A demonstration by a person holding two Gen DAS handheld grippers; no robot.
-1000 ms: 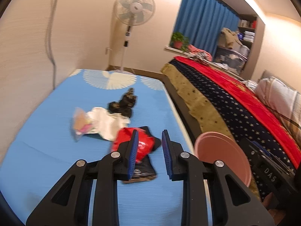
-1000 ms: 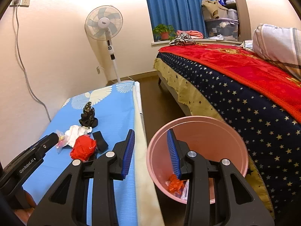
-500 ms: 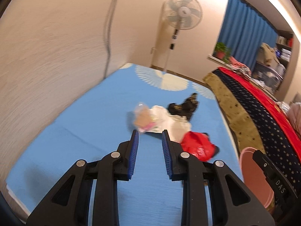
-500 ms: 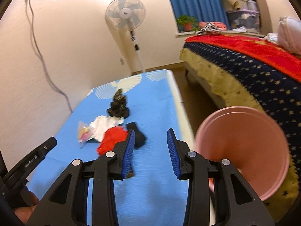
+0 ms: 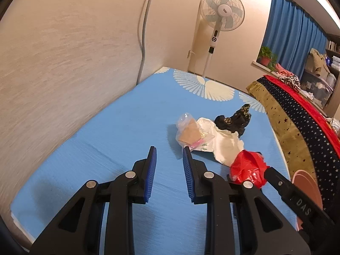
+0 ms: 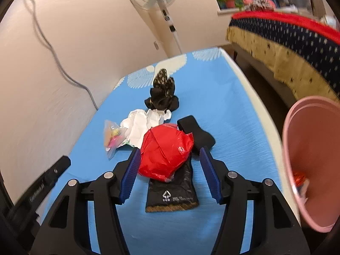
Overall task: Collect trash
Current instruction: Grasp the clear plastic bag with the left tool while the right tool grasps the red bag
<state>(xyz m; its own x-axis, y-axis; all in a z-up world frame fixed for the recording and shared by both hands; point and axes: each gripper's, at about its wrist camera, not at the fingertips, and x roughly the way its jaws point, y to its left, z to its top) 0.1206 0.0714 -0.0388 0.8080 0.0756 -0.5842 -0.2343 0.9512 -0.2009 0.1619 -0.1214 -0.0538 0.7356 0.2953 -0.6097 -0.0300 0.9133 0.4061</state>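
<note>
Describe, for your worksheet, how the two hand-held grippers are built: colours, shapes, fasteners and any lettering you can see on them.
Both the left gripper and right gripper are matte black plastic with two angular, triangular-cutout arms, round silver rivets at the joints, and ribbed blue pads on the fingers. Seen from the other camera, each body carries pale lettering on its side, too small to read fully. No cables or sleeves show.

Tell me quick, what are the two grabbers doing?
Left gripper: open, holding nothing.
Right gripper: opening, red plastic bag sits between its jaws, not squeezed.
</note>
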